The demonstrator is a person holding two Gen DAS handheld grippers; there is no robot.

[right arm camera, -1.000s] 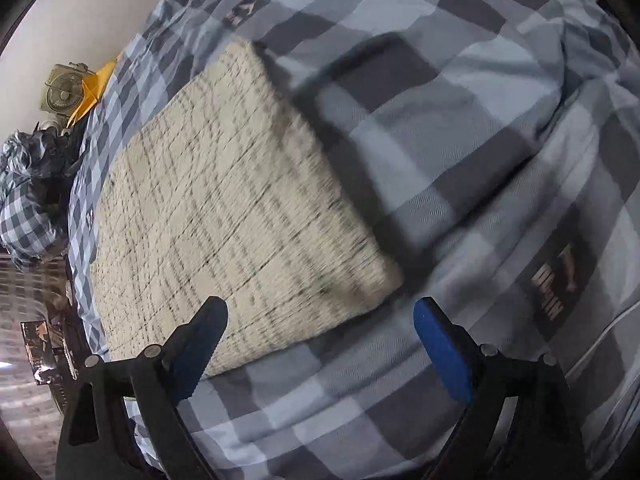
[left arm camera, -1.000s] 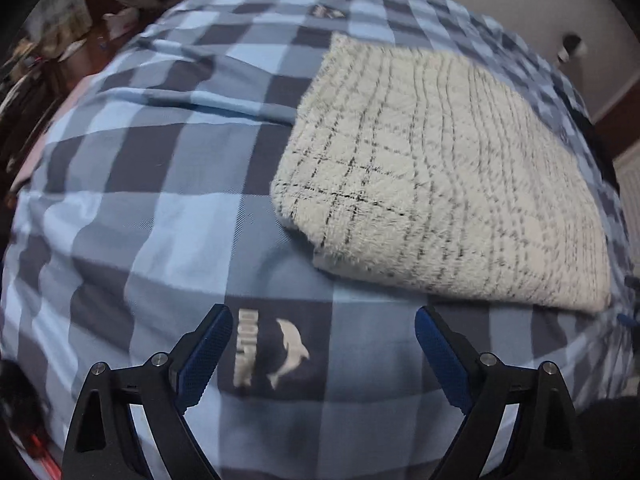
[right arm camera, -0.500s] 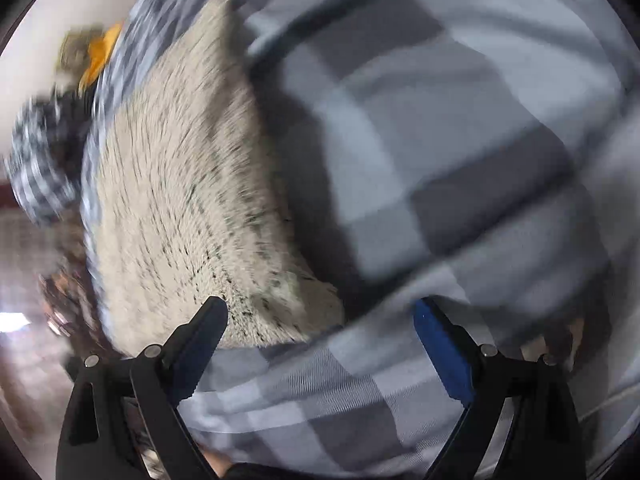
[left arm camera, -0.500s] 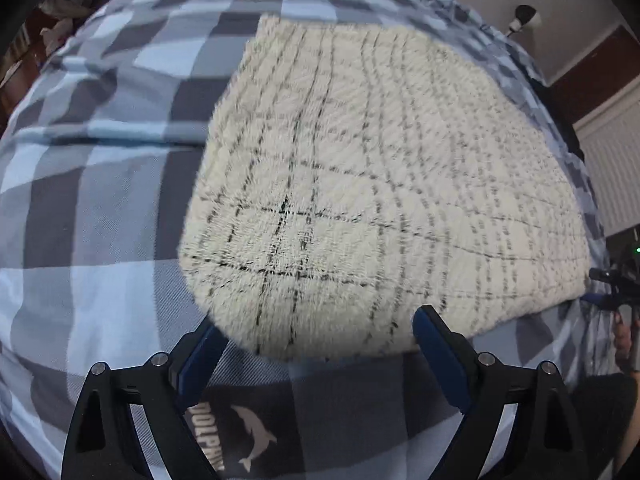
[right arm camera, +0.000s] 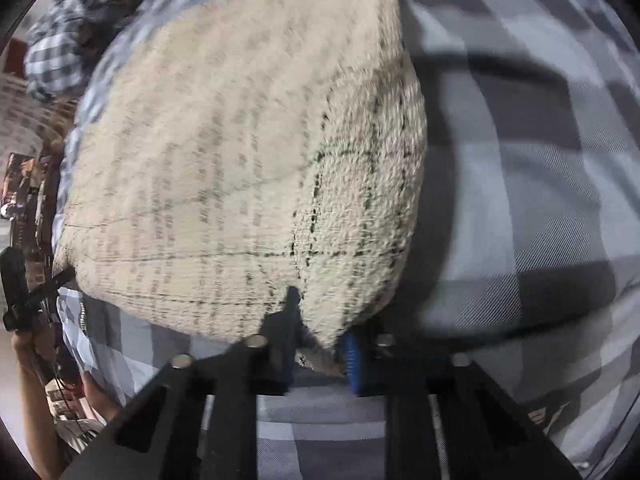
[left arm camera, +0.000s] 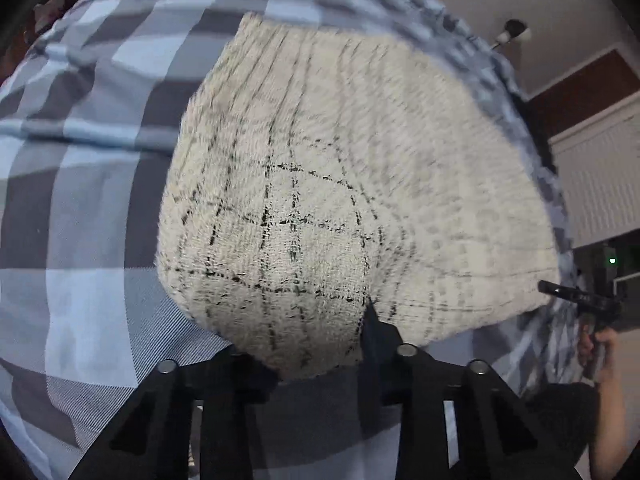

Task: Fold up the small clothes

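1. Left wrist view: the left gripper (left arm camera: 316, 354) has its jaws pressed onto the near left corner of the cream checked cloth (left arm camera: 340, 184). The fabric bunches between the black fingers, and the corner looks raised a little off the blue-grey checked bedcover (left arm camera: 76, 184). The rest of the cloth, already folded at least once by the look of its thick edge, lies flat on the bedcover, running away toward the far side of the bed. At the right edge of this view the other hand-held gripper shows at the cloth's other near corner.

2. Right wrist view: the right gripper (right arm camera: 320, 354) pinches the near right corner of the same cloth (right arm camera: 224, 148); a tuft of fabric sits between the blue pads (right arm camera: 354, 360). This corner seems lifted too, casting a dark shadow on the bedcover (right arm camera: 532, 184). A crumpled checked heap (right arm camera: 60, 40) lies at the far left end of the bed.

3. Step in hand, as I judge it: both near corners are gripped, so a further fold is starting.

4. The next move likely calls for raising both corners together at even height, carrying them over to the far edge, keeping the cloth taut between the grippers so the layers do not slip, then laying edge on edge before releasing.
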